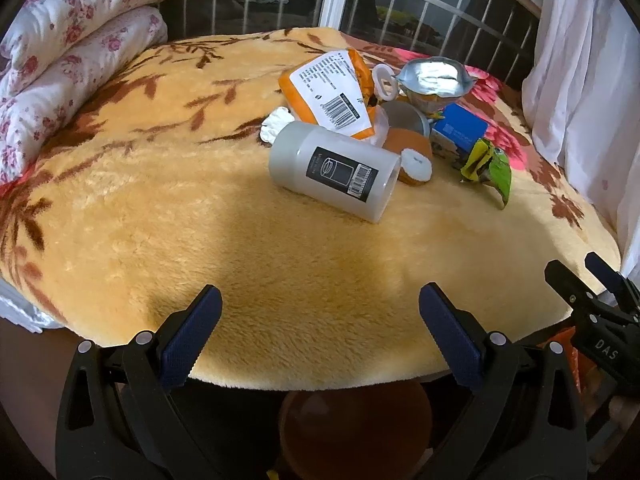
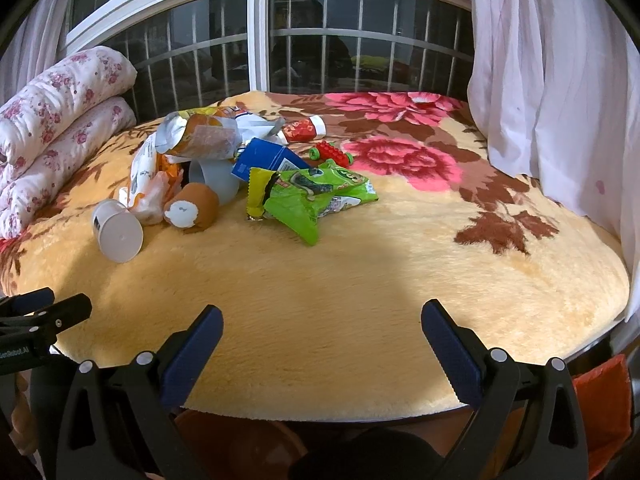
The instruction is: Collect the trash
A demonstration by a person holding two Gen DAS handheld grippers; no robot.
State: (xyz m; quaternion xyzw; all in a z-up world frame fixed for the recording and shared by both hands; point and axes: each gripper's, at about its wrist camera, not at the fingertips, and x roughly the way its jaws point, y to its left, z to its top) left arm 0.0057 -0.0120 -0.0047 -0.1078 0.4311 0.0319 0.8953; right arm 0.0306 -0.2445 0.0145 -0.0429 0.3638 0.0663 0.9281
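You've got the whole pile on the blanket (image 2: 360, 280) toward the far left: canister (image 2: 118, 230) nearest, plush toy (image 2: 192, 208) just right of it, wrapper (image 2: 312, 200) further right, box (image 2: 268, 160) behind that.

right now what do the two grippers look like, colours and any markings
Both match: the left gripper and right gripper have black plastic frames with silver rivets and dark blue ribbed pads on the fingers. White lettering marks their sides. No cables or sleeves show.
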